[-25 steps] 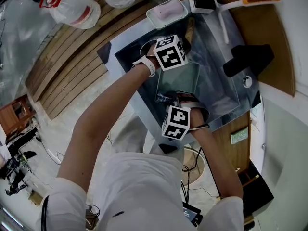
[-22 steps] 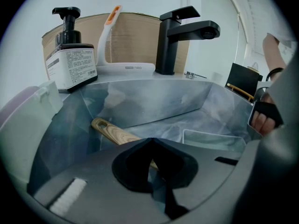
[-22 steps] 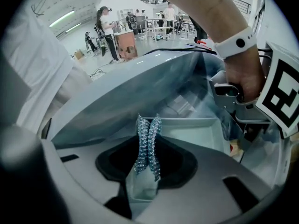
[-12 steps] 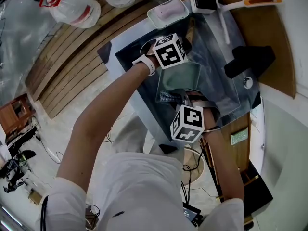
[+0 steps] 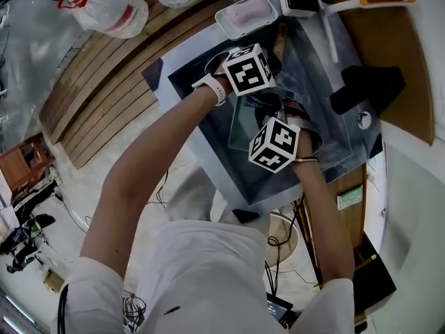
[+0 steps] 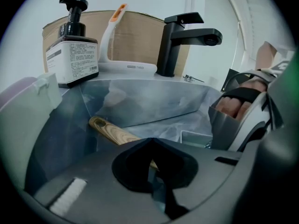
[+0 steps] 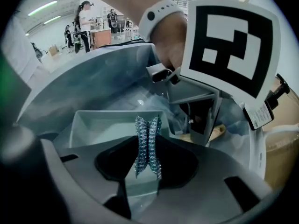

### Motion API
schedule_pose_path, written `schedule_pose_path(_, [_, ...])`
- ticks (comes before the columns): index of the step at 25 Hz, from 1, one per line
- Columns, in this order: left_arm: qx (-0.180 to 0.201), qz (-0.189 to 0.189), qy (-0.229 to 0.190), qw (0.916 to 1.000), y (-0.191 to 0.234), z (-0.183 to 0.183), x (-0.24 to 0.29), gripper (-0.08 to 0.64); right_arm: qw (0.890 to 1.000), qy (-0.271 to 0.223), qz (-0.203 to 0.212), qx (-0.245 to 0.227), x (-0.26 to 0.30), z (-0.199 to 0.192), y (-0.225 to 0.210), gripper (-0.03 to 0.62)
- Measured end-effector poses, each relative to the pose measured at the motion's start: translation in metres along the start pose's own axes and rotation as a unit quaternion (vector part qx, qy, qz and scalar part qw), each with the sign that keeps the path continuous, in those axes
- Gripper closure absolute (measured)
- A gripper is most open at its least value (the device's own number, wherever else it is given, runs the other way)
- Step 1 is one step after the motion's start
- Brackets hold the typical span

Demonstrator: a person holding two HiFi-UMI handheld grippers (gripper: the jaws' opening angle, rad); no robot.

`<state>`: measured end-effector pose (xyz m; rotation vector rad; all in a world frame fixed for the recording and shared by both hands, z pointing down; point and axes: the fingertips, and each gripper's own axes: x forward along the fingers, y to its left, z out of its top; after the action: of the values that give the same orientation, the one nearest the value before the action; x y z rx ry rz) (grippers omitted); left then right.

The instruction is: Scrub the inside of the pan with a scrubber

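Pale green and square-cornered, the pan [image 7: 100, 120] lies low in the sink [image 6: 140, 101] with its open side up. The right gripper [image 7: 145, 169] has its jaws pressed together on a blue-silver wire scrubber [image 7: 147, 136], which sticks out past the jaw tips over the pan's near rim. Whether it touches the pan's floor I cannot tell. Held like this, the wad points into the pan, ready for rubbing.

The left gripper [image 6: 152, 169] is clamped on the pan's wooden handle [image 6: 110, 130], most likely to keep the pan from sliding under the strokes. The two grippers sit close together over the pan, so the right one has little room on the handle side and could knock the left.

Behind the sink stand a black tap [image 6: 174, 41], a soap bottle [image 6: 71, 55] with a pump, and a white brush [image 6: 110, 36] with an orange grip, all clear of the work. A pale tub [image 5: 243, 16] rests at the sink's far corner.
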<state>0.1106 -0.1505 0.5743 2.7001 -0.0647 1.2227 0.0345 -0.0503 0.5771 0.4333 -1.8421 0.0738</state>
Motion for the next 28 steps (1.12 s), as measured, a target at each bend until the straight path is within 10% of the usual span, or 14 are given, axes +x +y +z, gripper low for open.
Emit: schedule_pose_path(28, [0.031,-0.012,0.012,0.9994,-0.001,-0.001,-0.001,0.555,0.999,0.008,-0.018,-0.033,0.022,0.019,-0.012,0.472])
